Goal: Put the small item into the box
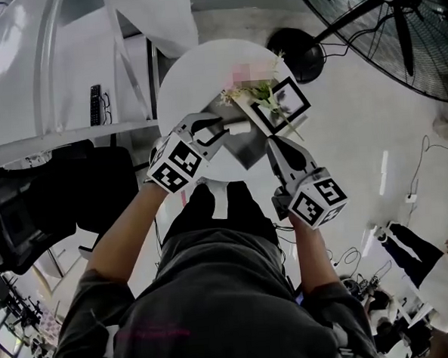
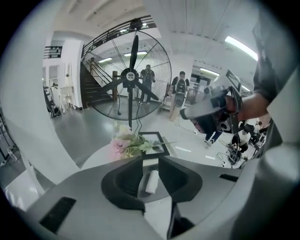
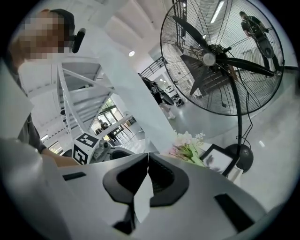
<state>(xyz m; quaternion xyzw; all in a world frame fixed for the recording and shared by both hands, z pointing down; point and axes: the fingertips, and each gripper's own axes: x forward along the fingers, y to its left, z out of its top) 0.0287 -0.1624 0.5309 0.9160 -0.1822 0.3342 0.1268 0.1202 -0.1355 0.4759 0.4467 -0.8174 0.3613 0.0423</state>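
Beyond the person's shirt [image 1: 215, 288], the left gripper [image 2: 150, 160] is held part-open and empty over the small item [image 1: 238, 127], which lies in the grey box [image 1: 245, 153] at the tabletop's [image 1: 188, 86] near edge. The right gripper [image 3: 148, 157] is closed on nothing. A straight lift is advised.

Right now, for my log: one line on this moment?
left gripper open, white cylinder between jaws | cylinder on grey box | right gripper shut
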